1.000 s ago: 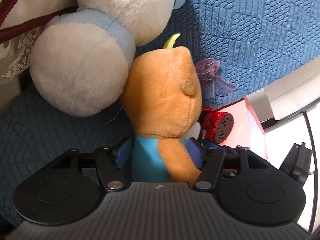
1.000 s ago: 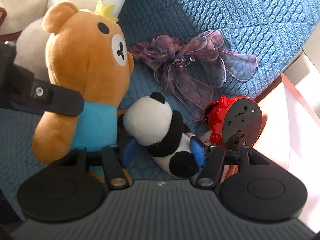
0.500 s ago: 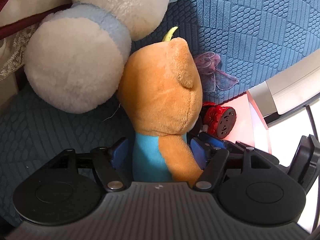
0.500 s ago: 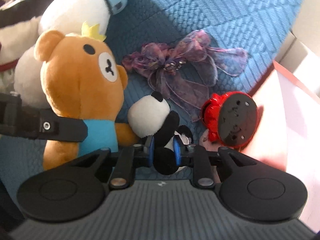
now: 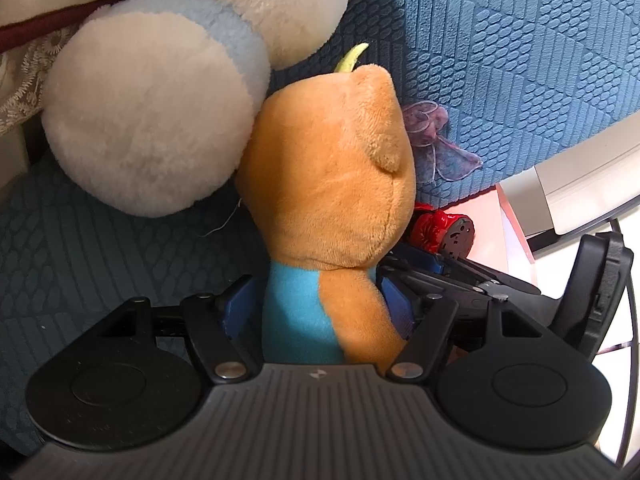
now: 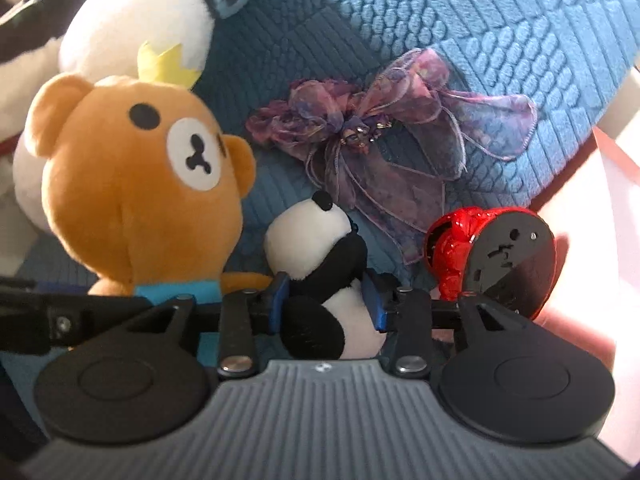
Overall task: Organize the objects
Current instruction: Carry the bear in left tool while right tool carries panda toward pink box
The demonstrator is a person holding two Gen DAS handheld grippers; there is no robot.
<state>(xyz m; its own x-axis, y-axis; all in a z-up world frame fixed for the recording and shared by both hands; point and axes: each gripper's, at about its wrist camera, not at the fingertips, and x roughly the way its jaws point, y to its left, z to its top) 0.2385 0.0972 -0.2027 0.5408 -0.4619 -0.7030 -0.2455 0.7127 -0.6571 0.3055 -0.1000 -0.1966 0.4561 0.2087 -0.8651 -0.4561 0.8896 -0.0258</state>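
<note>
I have a soft toy in each gripper, both down on the blue textured cushion (image 6: pixel 500 28). My left gripper (image 5: pixel 318 312) is spread wide around the brown bear plush (image 5: pixel 332 184), its blue pads pressing the turquoise torso from either side; I judge that a wide hold on the body is what keeps the big head upright rather than flopping. In the left wrist view the bear fills the centre with its back to me, and at 10 o'clock the large white plush with the pale blue band (image 5: pixel 148 120) leans against its head.

My right gripper (image 6: pixel 326 308) has the small panda plush (image 6: pixel 316 264) between its pads at the black waist. Those jaws are opening a little right now, yet the pads are on the panda's flanks, so I read it as a loosening pinch, not a release. The panda sits at 6 o'clock in the right wrist view, just beside the bear's orange arm at 8 o'clock.

At 1 o'clock from the panda, the purple organza bow (image 6: pixel 384 136) lies flat on the cushion, untouched. At 3 o'clock the red toy with a black round base (image 6: pixel 492 256) is tipped on its side against the cushion's edge, beside a pink surface (image 6: pixel 592 280).

My judgement: the plush toys are being grouped together by the big white one, and the bow and red toy are left to sort.
</note>
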